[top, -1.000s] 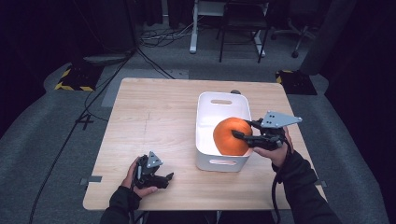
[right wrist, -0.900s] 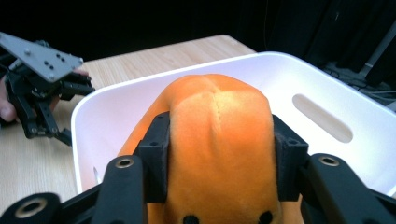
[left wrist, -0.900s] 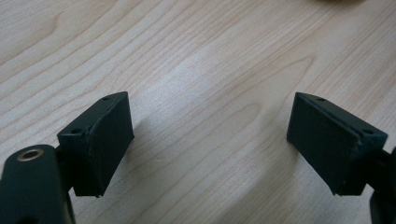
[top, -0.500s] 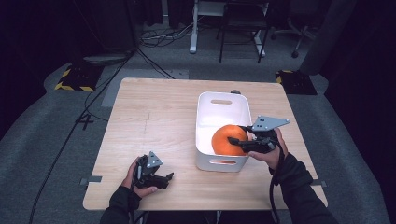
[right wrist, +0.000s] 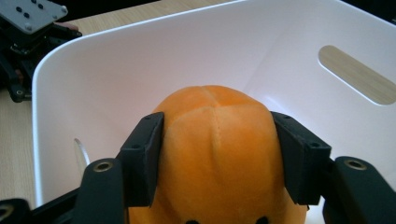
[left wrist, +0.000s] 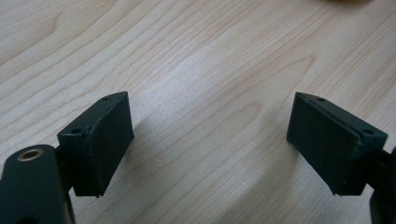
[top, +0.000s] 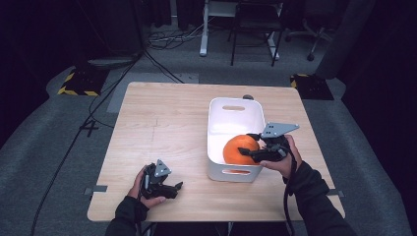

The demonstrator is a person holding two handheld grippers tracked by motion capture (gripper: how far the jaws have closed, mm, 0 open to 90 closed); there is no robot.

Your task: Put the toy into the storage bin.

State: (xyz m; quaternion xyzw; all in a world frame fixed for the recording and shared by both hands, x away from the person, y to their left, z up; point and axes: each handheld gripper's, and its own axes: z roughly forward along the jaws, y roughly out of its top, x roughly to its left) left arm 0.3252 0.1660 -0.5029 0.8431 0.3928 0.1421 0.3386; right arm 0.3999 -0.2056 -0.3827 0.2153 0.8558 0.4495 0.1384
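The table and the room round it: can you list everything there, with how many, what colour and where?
Table: one, light wood, centre of the room.
Bin: one, white, on the table's right half.
Plush toy: one, orange, round, inside the bin's near end.
Hazard-striped blocks: two, black and yellow, on the floor beyond the table's far corners.
Chair: one, dark, behind the table.
Cables: several, on the grey floor.
Left gripper: one, black, resting near the table's front edge, open, nothing between.
Right gripper: one, black, reaching into the bin, jaws just been opening either side of the plush toy.
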